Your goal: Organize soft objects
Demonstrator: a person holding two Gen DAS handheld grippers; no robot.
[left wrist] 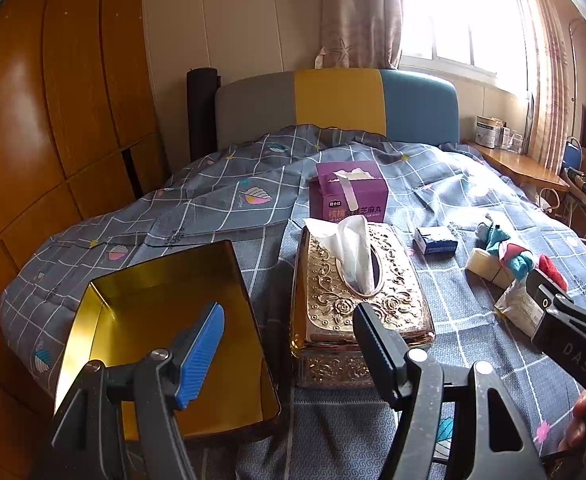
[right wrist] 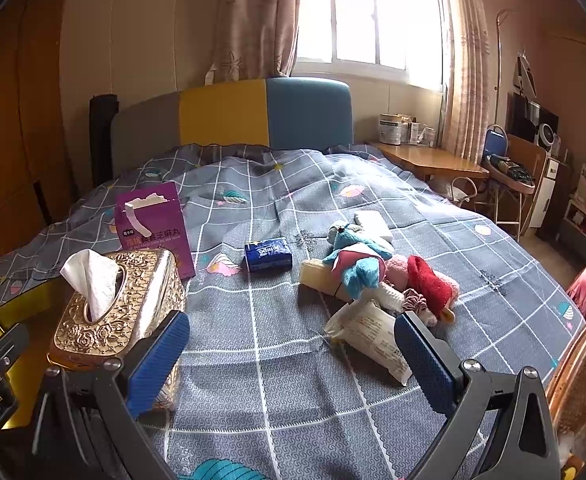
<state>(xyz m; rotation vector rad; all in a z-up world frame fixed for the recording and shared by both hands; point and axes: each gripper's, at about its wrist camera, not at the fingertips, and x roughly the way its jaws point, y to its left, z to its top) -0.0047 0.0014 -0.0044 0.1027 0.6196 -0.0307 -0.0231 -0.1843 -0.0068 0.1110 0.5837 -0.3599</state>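
A pile of soft things lies on the bed: a blue plush toy (right wrist: pixel 357 260), a red cloth (right wrist: pixel 429 280), a yellow sponge (right wrist: pixel 317 276), a white wipes pack (right wrist: pixel 373 340) and a blue tissue pack (right wrist: pixel 268 255). The plush toy (left wrist: pixel 501 242) and tissue pack (left wrist: pixel 435 241) also show in the left wrist view. An empty gold tin (left wrist: pixel 165 336) lies on the left. My left gripper (left wrist: pixel 289 344) is open between the tin and the gold tissue box (left wrist: pixel 357 300). My right gripper (right wrist: pixel 293 364) is open and empty, just short of the wipes pack.
A purple carton (right wrist: pixel 153 224) stands behind the gold tissue box (right wrist: pixel 121 308). The bed has a grey checked cover (right wrist: pixel 273 360). A wooden side table (right wrist: pixel 429 160) and chair stand at the right, a wardrobe (left wrist: pixel 33 140) at the left.
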